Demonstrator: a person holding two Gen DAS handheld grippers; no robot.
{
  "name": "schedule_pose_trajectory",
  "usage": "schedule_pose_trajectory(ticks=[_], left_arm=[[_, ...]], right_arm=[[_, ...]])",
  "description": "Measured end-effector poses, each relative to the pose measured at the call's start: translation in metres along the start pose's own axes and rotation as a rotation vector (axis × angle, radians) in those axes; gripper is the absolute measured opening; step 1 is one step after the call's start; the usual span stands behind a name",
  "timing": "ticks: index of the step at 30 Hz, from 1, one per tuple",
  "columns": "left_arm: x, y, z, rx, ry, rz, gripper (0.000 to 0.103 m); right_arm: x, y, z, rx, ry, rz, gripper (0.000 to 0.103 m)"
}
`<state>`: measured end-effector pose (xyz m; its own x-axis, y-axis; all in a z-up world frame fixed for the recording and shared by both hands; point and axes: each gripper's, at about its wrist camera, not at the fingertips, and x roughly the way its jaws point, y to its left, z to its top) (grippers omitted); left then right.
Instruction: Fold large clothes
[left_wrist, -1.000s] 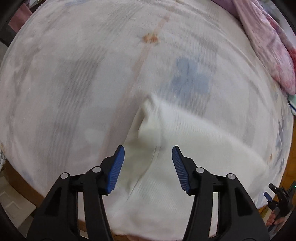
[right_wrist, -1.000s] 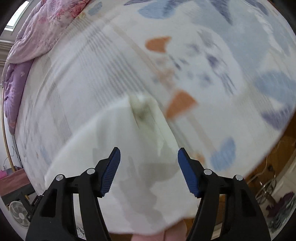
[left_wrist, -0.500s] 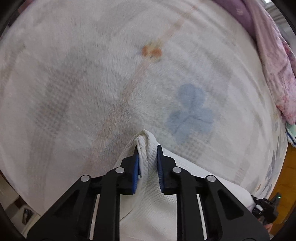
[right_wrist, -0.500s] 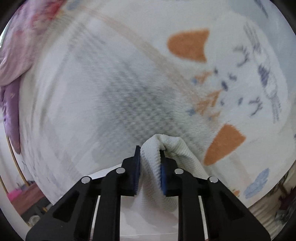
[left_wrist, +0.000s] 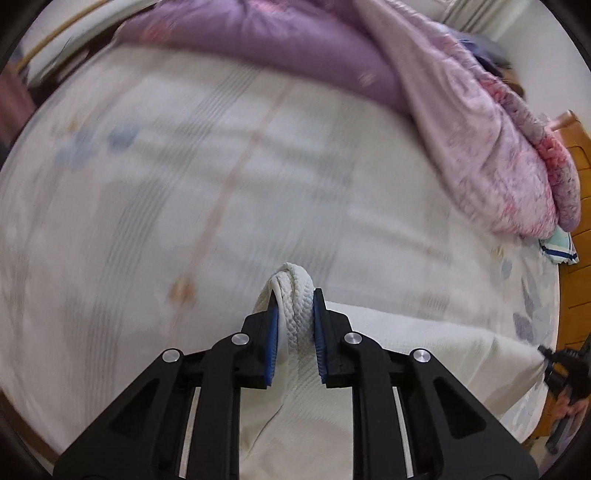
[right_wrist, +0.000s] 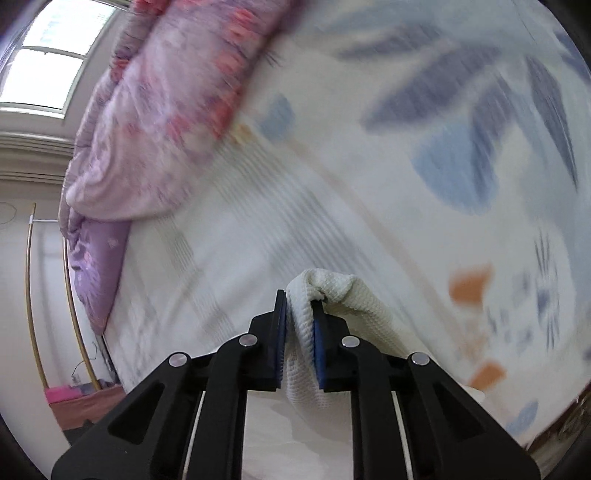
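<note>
A white waffle-knit garment (left_wrist: 424, 343) lies on the patterned bed sheet (left_wrist: 166, 192), its edge stretched taut toward the right. My left gripper (left_wrist: 294, 297) is shut on a bunched corner of it, and the blue pads (left_wrist: 272, 332) press the roll of cloth from both sides. In the right wrist view the garment's other corner (right_wrist: 354, 295) drapes over the right finger. My right gripper (right_wrist: 300, 302) grips that corner with its jaws still closing on the fabric. Both corners are lifted off the sheet.
A purple quilt (left_wrist: 258, 40) and a pink floral quilt (left_wrist: 498, 147) are heaped along the far side of the bed; the floral one (right_wrist: 166, 110) also fills the upper left of the right wrist view. A wooden bed frame (left_wrist: 576, 258) and a small folded cloth (left_wrist: 557, 245) lie at the right.
Both grippers went from open above the garment to shut on its corners. They have since lifted and carried the corners across the bed toward the quilts.
</note>
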<state>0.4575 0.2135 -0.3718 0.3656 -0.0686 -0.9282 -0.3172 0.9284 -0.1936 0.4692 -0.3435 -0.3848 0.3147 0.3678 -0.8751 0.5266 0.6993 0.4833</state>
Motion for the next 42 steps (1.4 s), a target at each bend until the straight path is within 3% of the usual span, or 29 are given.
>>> schedule_pose_trajectory(ticks=[2,3,4,5,7,9,12,13,17,21,25,26,27,28,31,36,40,42], left_arm=[[0.018,-0.011,0.01,0.003,0.027,0.069,0.027],[0.032,-0.013,0.014,-0.011,0.054,0.141,0.032],[0.039,-0.014,0.016,-0.014,0.08,0.17,0.034],[0.046,-0.013,0.012,-0.016,0.12,0.179,0.035],[0.044,-0.011,-0.003,-0.023,0.154,0.165,0.047],[0.036,-0.01,-0.023,0.005,0.15,0.197,0.059],[0.02,-0.001,-0.07,0.035,0.172,0.295,0.062],[0.015,0.003,-0.082,0.023,0.18,0.293,0.063],[0.012,0.025,-0.147,-0.136,0.31,0.227,0.065],[0.025,0.021,-0.202,-0.235,0.43,0.117,0.065],[0.043,0.016,-0.22,-0.337,0.402,0.037,0.065],[0.051,0.018,-0.223,-0.376,0.404,0.039,0.064],[0.057,0.018,-0.225,-0.403,0.411,0.036,0.057],[0.063,0.017,-0.227,-0.432,0.416,0.022,0.033],[0.056,0.006,-0.217,-0.393,0.374,0.043,0.006],[0.026,-0.007,-0.202,-0.333,0.294,-0.011,0.005],[0.0,-0.008,-0.196,-0.347,0.246,-0.059,0.004],[-0.014,-0.013,-0.192,-0.335,0.216,-0.072,0.004]], right_arm=[[0.021,0.011,0.02,-0.031,0.025,-0.063,0.024],[0.028,0.014,0.022,-0.04,0.033,-0.093,0.029],[0.034,0.015,0.023,-0.067,0.046,-0.138,0.05],[0.03,0.014,0.018,-0.092,0.036,-0.159,0.065],[0.02,0.012,0.0,-0.148,0.023,-0.165,0.066],[0.015,0.002,-0.019,-0.161,0.043,-0.193,0.066],[0.001,-0.033,-0.063,-0.1,0.07,-0.176,0.071],[-0.003,-0.048,-0.081,-0.075,0.079,-0.199,0.071],[-0.01,-0.09,-0.146,0.004,0.156,-0.29,0.071],[-0.002,-0.098,-0.202,0.07,0.301,-0.208,0.071],[0.01,-0.084,-0.232,0.016,0.364,-0.207,0.071],[0.012,-0.081,-0.237,0.003,0.376,-0.207,0.071],[0.017,-0.077,-0.243,-0.006,0.402,-0.196,0.071],[0.019,-0.074,-0.248,-0.004,0.418,-0.187,0.071],[0.023,-0.066,-0.257,-0.001,0.458,-0.151,0.071],[0.038,-0.057,-0.275,0.095,0.558,-0.011,0.071],[0.053,-0.052,-0.275,0.163,0.577,0.028,0.071],[0.062,-0.05,-0.274,0.166,0.57,0.007,0.072]])
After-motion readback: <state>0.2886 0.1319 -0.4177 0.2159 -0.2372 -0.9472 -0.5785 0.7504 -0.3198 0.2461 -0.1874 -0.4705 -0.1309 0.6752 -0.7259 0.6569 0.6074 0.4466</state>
